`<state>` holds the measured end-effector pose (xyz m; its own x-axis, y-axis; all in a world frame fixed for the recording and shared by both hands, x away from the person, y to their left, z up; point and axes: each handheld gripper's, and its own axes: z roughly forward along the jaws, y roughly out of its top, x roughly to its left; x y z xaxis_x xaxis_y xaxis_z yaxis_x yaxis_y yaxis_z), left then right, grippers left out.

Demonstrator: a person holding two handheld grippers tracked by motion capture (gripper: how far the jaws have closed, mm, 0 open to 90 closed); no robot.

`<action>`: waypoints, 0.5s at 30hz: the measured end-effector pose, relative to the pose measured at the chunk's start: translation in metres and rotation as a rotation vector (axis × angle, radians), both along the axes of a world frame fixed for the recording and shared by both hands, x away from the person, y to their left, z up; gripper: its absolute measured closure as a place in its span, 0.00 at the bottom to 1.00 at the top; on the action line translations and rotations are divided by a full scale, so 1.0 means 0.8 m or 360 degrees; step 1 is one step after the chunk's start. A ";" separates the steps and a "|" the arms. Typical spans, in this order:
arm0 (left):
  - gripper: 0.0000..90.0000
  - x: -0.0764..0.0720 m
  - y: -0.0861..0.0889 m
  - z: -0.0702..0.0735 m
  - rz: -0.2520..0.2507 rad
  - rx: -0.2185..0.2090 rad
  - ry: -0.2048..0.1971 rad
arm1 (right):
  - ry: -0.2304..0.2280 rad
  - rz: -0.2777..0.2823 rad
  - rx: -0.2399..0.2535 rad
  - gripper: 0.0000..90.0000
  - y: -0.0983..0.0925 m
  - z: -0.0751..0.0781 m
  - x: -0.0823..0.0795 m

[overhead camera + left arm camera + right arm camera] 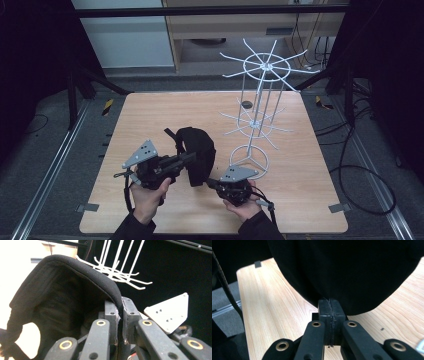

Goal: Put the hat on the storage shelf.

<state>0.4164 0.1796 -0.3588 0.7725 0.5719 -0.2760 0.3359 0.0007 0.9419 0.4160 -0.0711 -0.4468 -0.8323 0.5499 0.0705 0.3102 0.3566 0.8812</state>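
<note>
Wooden worktop (150, 120) in middle of frame. Black padded cap (197, 152) held above worktop, centre of frame, slightly low. Left tongs (189, 157) at lower left of cap, closed on cap's edge. Right tongs (212, 182) at lower centre, touching cap's bottom edge, jaws together. Hands and dark sleeves enter from bottom edge. White wire rack (260, 105) stands upright at right centre of worktop, near cap. Small dark disc (246, 104) on worktop beside rack.
</note>
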 end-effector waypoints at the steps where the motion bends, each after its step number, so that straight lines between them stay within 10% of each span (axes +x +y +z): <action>1: 0.93 0.000 0.006 -0.004 0.0010 -0.0002 0.0003 | -0.0004 0.0001 -0.0016 1.00 -0.001 0.001 0.000; 15: 0.92 -0.013 0.078 -0.055 0.0170 0.0051 0.0156 | -0.0048 -0.0023 -0.0133 1.00 -0.010 0.022 -0.008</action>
<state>0.4063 0.2424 -0.4029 0.6769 0.6591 -0.3275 0.4260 0.0120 0.9046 0.4098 -0.0794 -0.4295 -0.8254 0.5646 -0.0011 0.2895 0.4248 0.8577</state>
